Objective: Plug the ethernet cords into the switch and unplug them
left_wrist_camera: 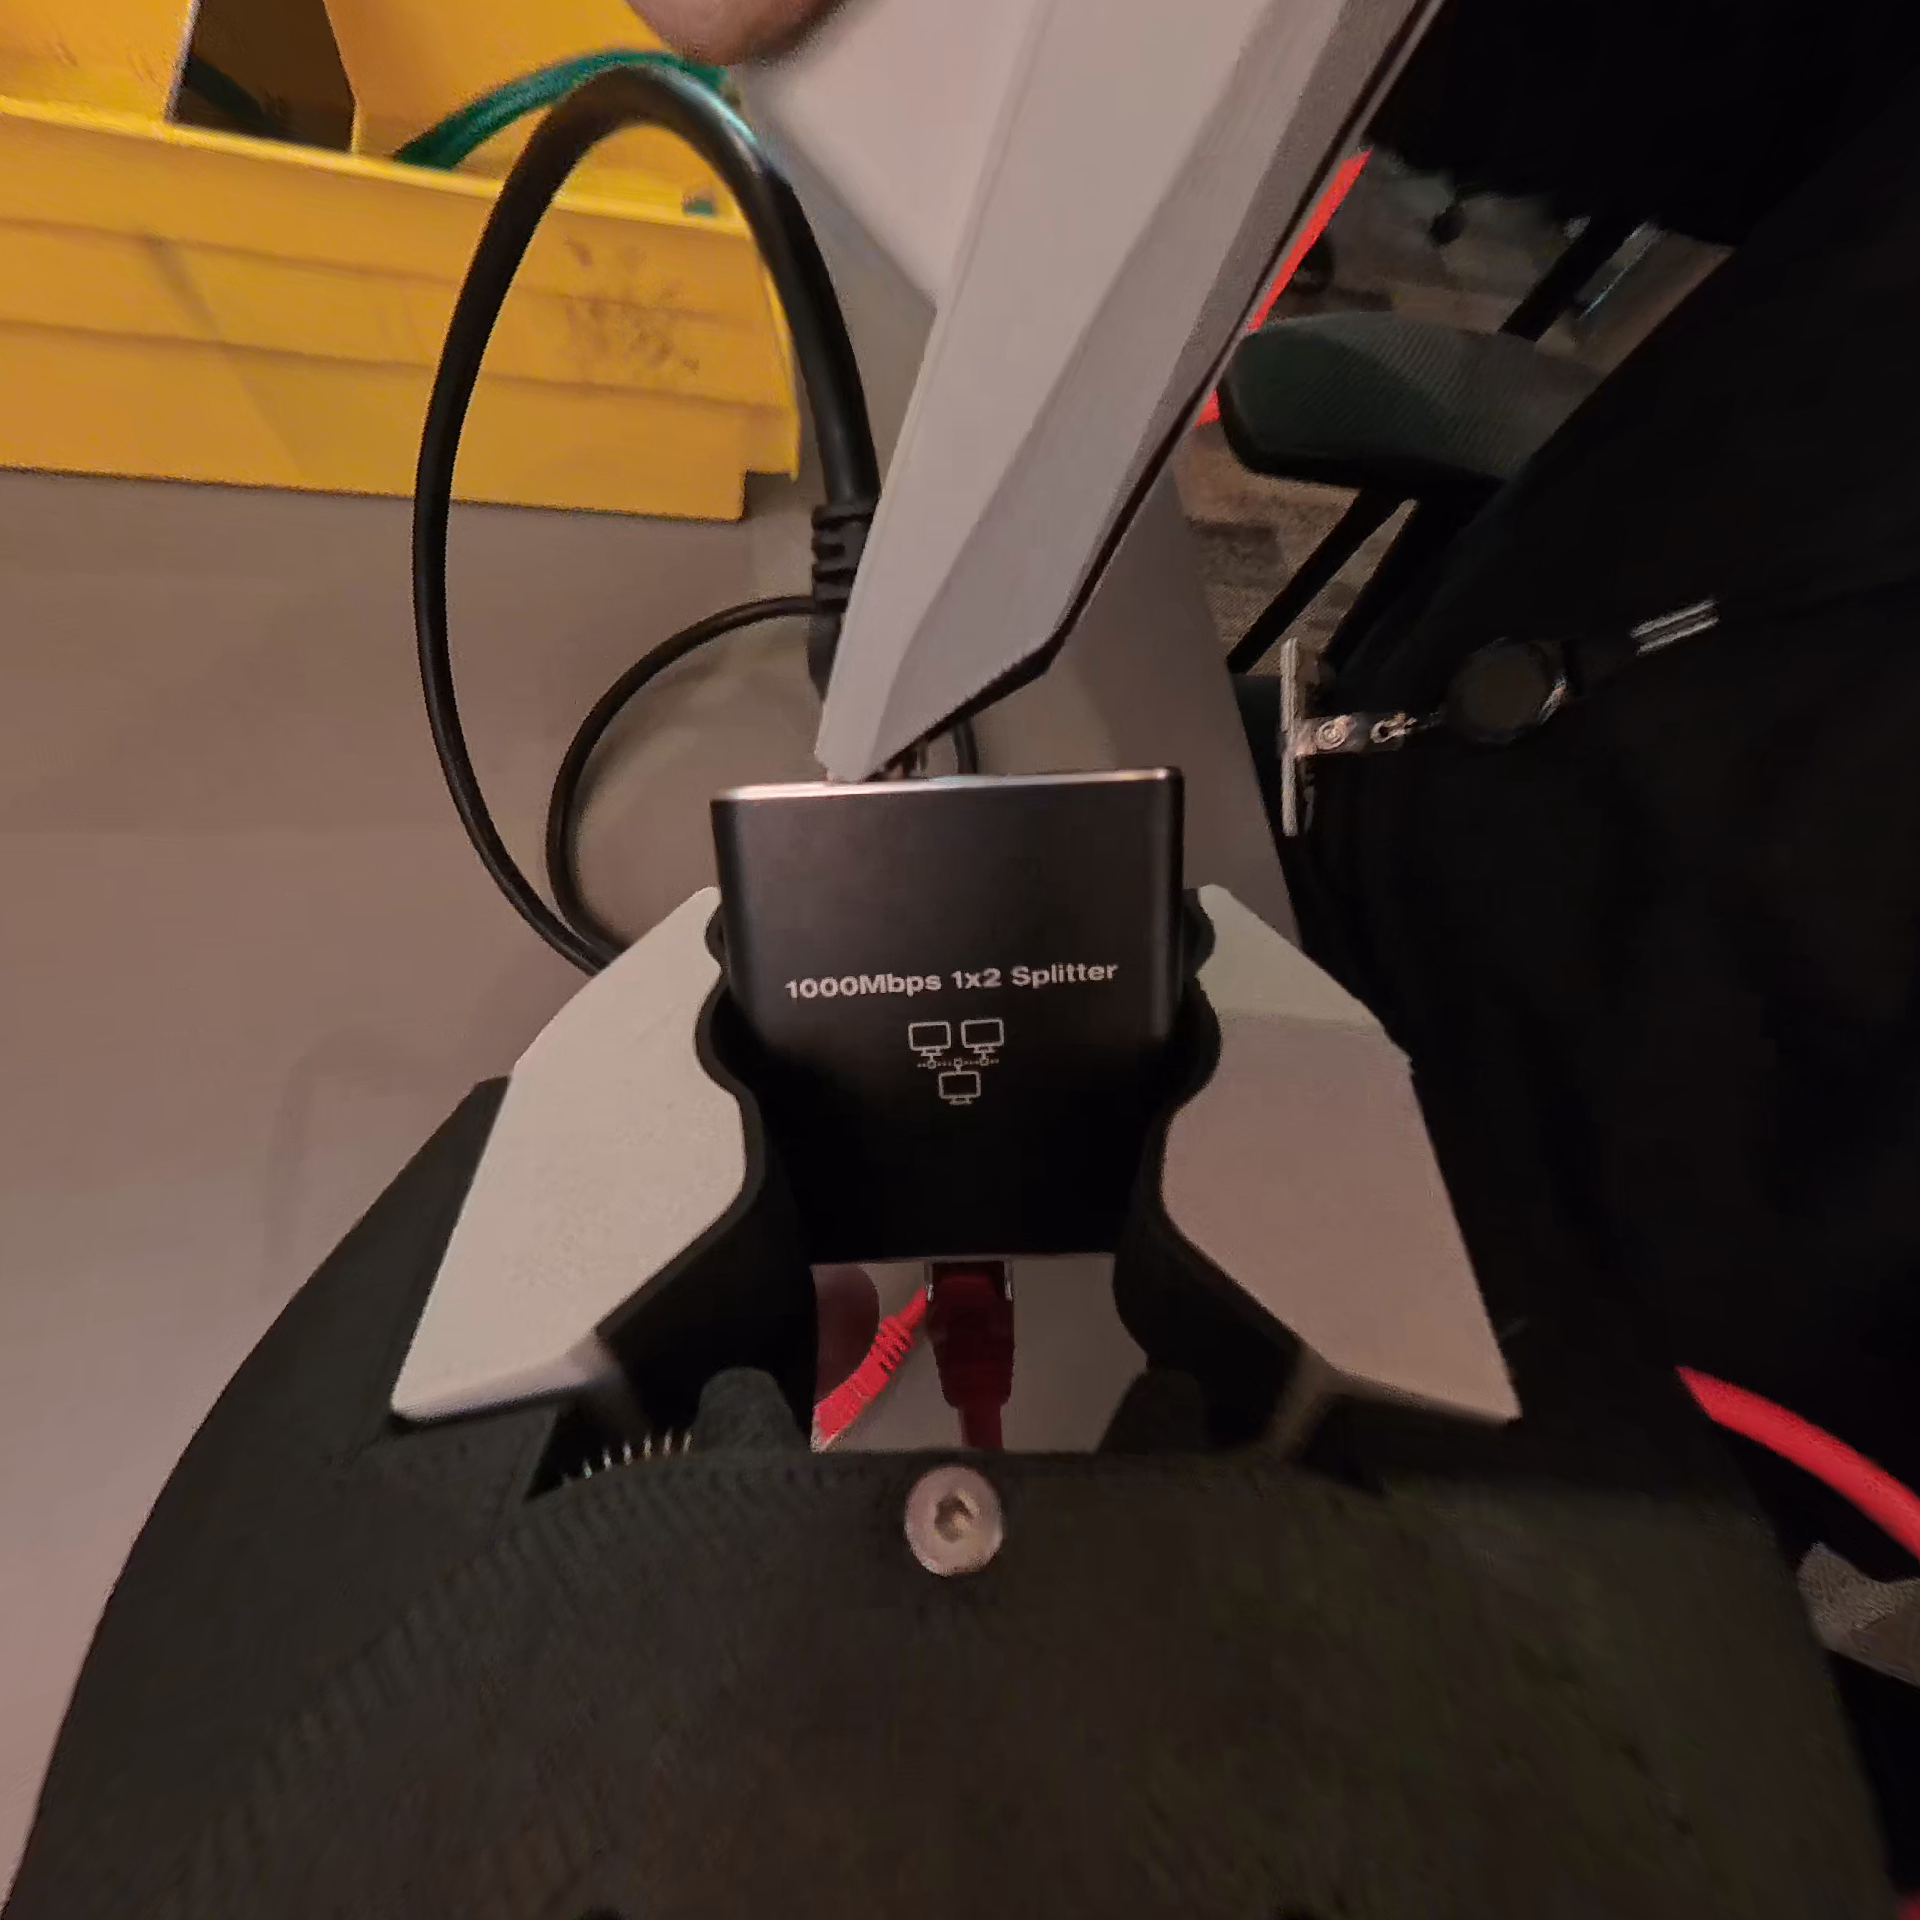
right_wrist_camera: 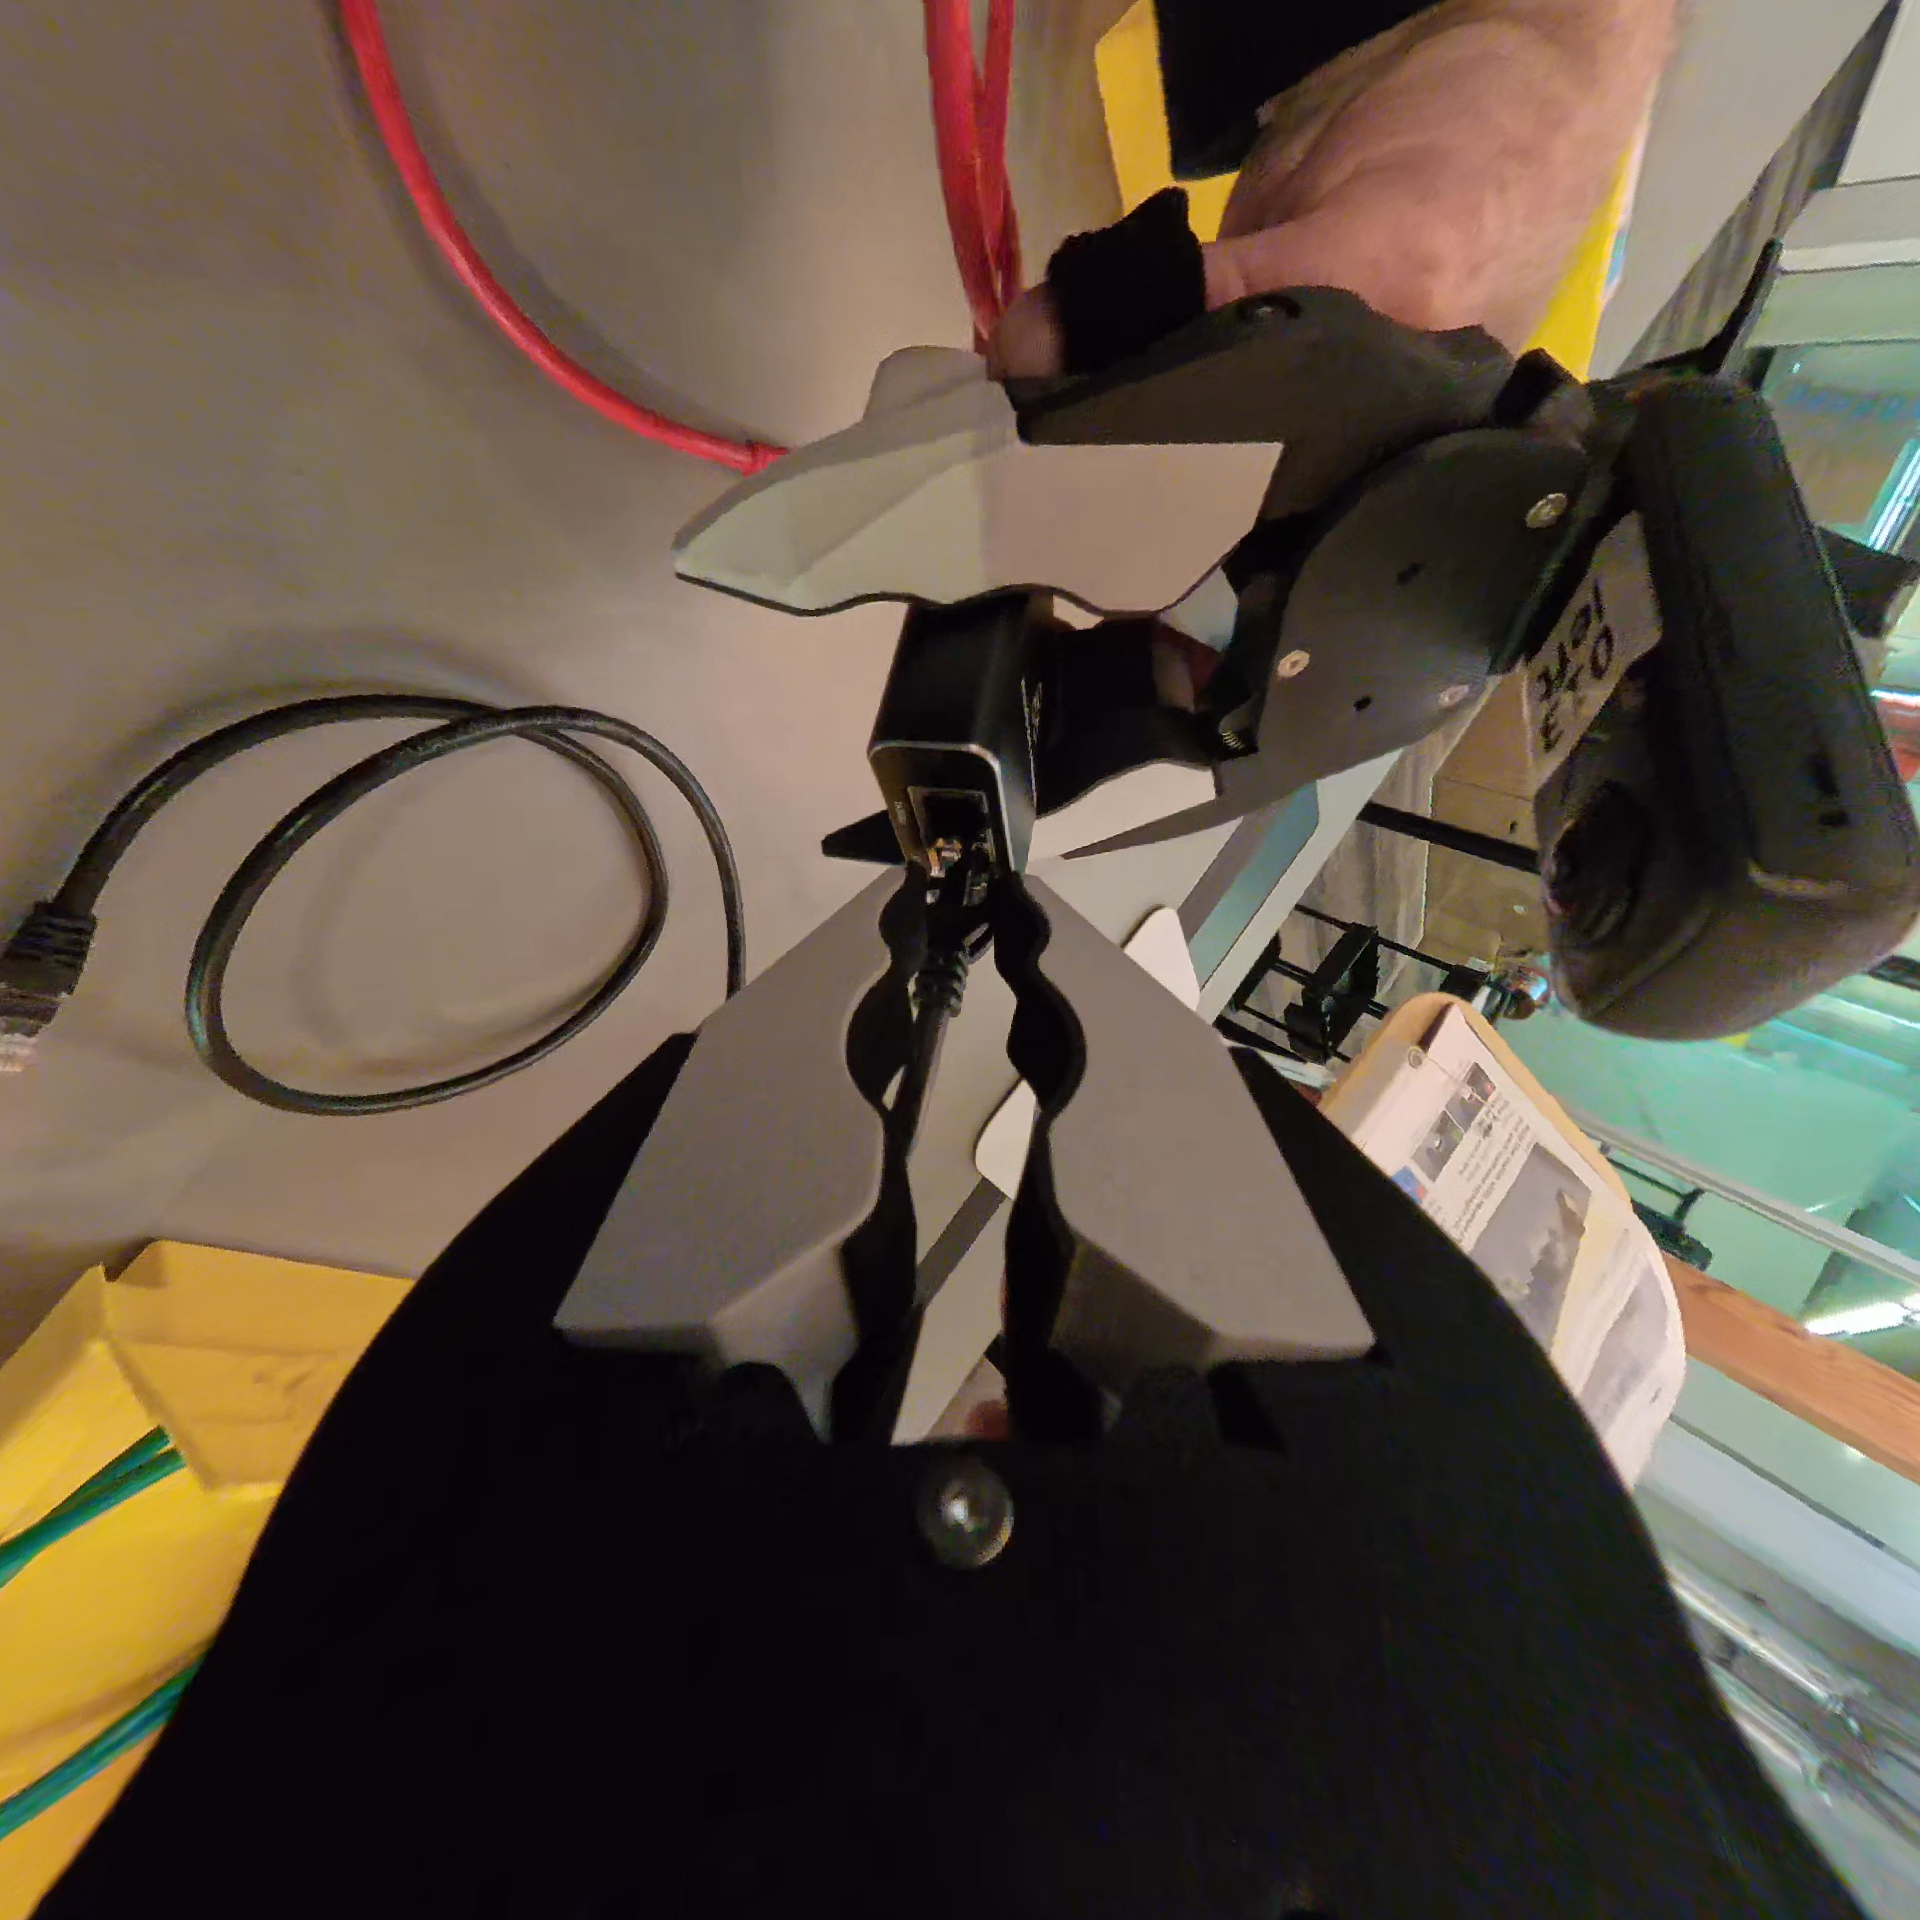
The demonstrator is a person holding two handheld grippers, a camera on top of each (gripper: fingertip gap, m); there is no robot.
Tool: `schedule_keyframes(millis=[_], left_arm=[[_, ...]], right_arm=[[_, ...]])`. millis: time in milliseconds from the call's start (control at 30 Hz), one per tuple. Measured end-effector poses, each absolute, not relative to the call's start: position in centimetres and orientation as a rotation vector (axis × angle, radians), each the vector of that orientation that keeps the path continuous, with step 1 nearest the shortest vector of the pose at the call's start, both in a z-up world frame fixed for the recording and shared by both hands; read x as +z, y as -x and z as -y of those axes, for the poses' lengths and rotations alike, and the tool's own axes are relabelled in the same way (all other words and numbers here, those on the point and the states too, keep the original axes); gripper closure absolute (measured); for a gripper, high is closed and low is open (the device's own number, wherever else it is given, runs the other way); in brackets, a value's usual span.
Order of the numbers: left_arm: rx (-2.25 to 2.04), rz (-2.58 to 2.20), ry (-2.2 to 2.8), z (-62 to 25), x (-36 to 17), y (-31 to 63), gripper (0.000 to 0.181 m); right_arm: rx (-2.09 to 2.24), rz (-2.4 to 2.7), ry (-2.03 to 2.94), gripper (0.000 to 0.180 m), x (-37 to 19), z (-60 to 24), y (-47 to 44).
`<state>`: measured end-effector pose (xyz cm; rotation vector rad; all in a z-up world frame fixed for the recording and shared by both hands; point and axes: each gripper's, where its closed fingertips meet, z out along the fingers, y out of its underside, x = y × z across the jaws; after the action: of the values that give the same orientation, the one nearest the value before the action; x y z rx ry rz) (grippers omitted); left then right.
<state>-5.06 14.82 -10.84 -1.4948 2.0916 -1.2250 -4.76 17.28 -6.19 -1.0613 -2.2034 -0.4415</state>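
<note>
Black metal switch (left_wrist_camera: 948, 997) pinched in my left gripper (left_wrist_camera: 951, 1039); right gripper (right_wrist_camera: 961, 935) clamps black cord (right_wrist_camera: 940, 961) plug at port; red cord (left_wrist_camera: 971, 1351) plugged behind.

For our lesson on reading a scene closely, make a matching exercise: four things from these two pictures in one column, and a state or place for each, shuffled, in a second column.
Column 1
1. black switch box
2. black ethernet plug
3. dark red ethernet plug
4. green cord

Column 2
A. lying in the yellow bin
B. seated in the box's near port
C. gripped by the left tool
D. pinched by the right tool at a port

Pairs: 1-C, 2-D, 3-B, 4-A
</note>
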Motion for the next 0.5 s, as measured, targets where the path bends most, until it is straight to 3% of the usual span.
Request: schedule_keyframes(millis=[200,500], left_arm=[[-1.325,-2.085,1.472,-14.23,-10.31,5.14,0.105],[-1.353,-2.065,1.516,-14.4,-9.84,5.27,0.105]], right_arm=[[-0.402,2.153,1.092,0.17,-5.77,-16.96,4.88],[0.046,2.047,1.236,0.167,-5.48,-16.82,5.18]])
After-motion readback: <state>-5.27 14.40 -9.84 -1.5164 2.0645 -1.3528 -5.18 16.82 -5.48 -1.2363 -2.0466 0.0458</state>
